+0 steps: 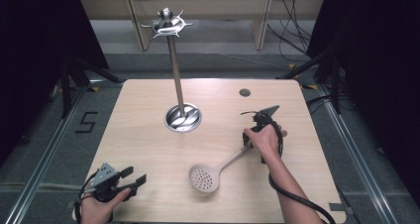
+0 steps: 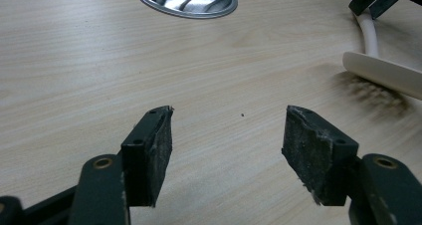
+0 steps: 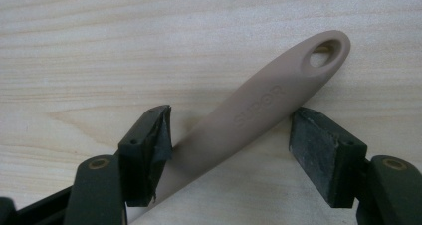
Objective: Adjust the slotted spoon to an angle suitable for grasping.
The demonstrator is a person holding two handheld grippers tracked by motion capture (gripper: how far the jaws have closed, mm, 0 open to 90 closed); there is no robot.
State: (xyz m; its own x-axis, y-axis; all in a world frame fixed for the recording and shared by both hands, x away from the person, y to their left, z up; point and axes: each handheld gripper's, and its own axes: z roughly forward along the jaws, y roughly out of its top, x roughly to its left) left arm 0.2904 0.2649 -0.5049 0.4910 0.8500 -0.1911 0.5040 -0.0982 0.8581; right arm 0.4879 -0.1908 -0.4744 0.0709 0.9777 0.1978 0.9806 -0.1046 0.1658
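Skimmer (image 3: 259,108) between my jaws: matt smooth beige plastic. Table (image 1: 148,135): pale wood grain. Stand (image 1: 176,70): polished metal.

Lighting's pretty even and soft from overhead, so the worktop (image 1: 148,135) is bright while the edges of the high view go near black. Some glare on the metal stand base (image 1: 183,118). In the left gripper view, a soft smudgy shadow sits under the skimmer (image 2: 383,70), ahead and right of the left gripper (image 2: 229,145).

A black "5" (image 1: 86,122) marks the floor; embossed lettering on the spoon handle (image 3: 259,105) is not legible.
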